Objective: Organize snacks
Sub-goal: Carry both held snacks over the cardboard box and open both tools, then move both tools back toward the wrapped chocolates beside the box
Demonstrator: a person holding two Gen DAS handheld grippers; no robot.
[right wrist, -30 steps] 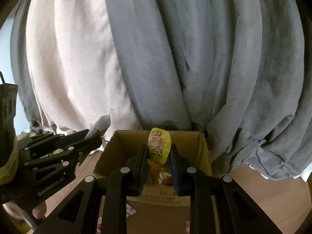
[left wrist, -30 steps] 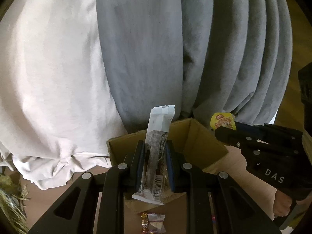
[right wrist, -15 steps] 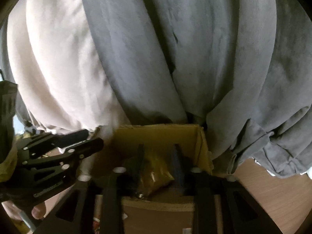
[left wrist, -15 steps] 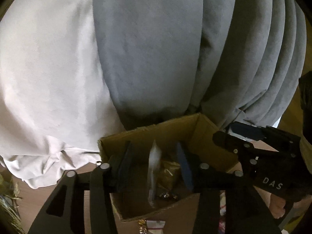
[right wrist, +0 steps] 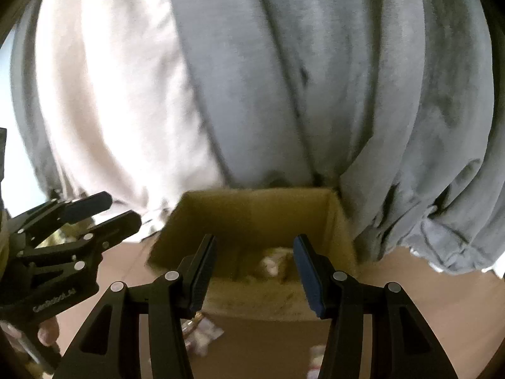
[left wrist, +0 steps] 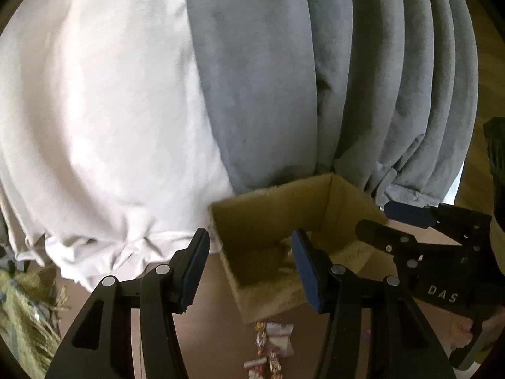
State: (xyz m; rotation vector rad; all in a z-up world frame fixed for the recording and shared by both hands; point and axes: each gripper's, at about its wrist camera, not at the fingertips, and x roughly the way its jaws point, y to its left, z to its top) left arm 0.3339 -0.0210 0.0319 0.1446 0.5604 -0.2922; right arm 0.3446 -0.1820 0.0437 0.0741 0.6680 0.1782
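Note:
An open cardboard box (left wrist: 271,211) stands on the wooden floor against hanging cloth; it also shows in the right wrist view (right wrist: 252,211). Snack packets lie inside it (right wrist: 271,262), blurred. My left gripper (left wrist: 251,268) is open and empty, just in front of the box's left half. My right gripper (right wrist: 254,271) is open and empty, over the box's near wall. Each gripper shows in the other's view: the right one (left wrist: 388,221) at the right, the left one (right wrist: 107,211) at the left. Loose wrapped snacks (left wrist: 271,344) lie on the floor before the box.
White cloth (left wrist: 104,126) and grey cloth (left wrist: 347,79) hang right behind the box. More small packets (right wrist: 202,338) lie on the floor near the box front. A straw-like green mat (left wrist: 28,309) lies at the far left.
Both grippers opened and dropped their snacks into the box: the left a long clear-wrapped bar, the right a yellow packet. Both grippers have since drawn back a little.

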